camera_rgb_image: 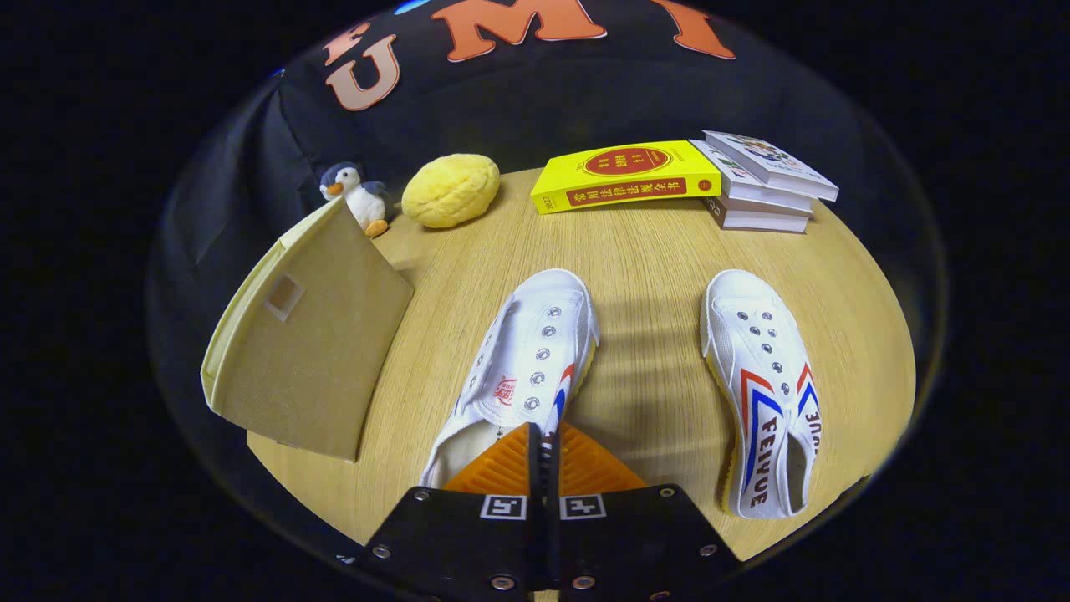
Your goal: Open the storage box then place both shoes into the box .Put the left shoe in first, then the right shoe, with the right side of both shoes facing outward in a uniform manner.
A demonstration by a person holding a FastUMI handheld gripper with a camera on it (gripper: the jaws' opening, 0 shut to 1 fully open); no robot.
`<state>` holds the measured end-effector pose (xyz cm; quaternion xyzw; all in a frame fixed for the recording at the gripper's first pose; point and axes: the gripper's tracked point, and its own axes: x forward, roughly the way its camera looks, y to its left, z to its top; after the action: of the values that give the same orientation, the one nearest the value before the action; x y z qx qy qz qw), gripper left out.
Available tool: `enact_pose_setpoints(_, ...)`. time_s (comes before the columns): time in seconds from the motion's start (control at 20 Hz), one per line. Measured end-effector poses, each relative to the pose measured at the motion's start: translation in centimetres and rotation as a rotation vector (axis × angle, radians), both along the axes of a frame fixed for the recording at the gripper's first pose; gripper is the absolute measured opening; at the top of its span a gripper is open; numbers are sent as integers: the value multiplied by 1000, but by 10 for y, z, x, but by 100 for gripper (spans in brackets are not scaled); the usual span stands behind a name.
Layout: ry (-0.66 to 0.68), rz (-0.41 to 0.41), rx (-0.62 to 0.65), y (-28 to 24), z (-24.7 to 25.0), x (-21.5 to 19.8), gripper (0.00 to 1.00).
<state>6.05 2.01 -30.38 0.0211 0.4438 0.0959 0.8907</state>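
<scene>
Wooden table (644, 251) carries two white canvas slip-on shoes, toes pointing away from the camera. At the bottom of the view the gripper (543, 443) has its two fingers pressed together with no gap visible, and nothing is clamped between them. Their tips sit over the heel opening of the nearer shoe (535, 351), which lies just ahead; whether they touch it cannot be told. The second shoe (765, 376), with red and blue stripes on its side, lies well apart to the right. To the left of the fingers stands a beige storage box (305, 343), lid closed. Beyond the shoes, near the far edge, sit a toy penguin (355, 196), a yellow plush bun (451, 190), a yellow book (627, 174) and a stack of books (765, 184).
</scene>
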Motion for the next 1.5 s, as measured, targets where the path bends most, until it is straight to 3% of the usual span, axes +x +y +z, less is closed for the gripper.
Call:
enact_pose_setpoints(0.5, -150, -7, -20, 35, 97, 18, 0)
enact_pose_setpoints(0.95, -234, -14, 96, 130, 177, 27, 0)
enact_pose_setpoints(1.2, -213, 34, 154, 205, 176, 23, 0)
enact_pose_setpoints(1.5, -134, 102, 141, 274, 131, 8, 0)
